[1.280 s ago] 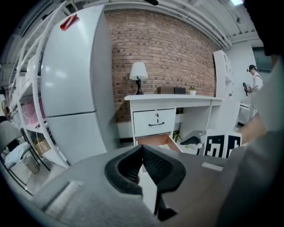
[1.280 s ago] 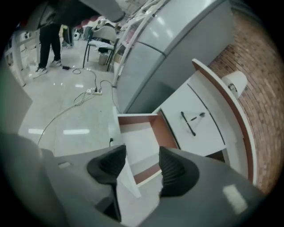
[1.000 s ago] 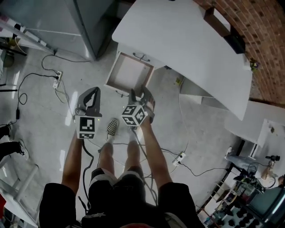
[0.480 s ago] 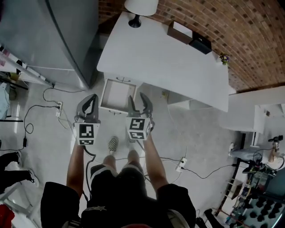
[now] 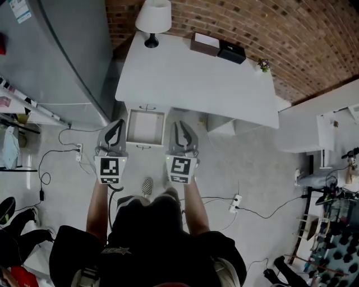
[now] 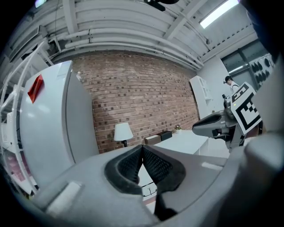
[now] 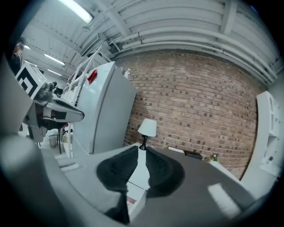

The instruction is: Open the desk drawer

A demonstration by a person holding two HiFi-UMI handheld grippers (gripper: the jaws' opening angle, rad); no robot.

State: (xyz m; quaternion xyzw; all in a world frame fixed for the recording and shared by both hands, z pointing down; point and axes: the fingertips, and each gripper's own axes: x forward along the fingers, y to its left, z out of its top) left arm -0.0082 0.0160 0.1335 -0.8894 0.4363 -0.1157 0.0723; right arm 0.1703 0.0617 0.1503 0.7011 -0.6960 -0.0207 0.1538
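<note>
Drawer (image 5: 146,128) stands pulled out under surface's (image 5: 196,78) left front edge, flanked by both grippers, neither nearer; left gripper (image 5: 115,124) jaws together, empty; right gripper (image 5: 180,126) jaws just closing, slim gap, nothing between.

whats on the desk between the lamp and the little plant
Head view: a brown box and a black box, side by side at the desk's back edge, between the lamp and the plant.
</note>
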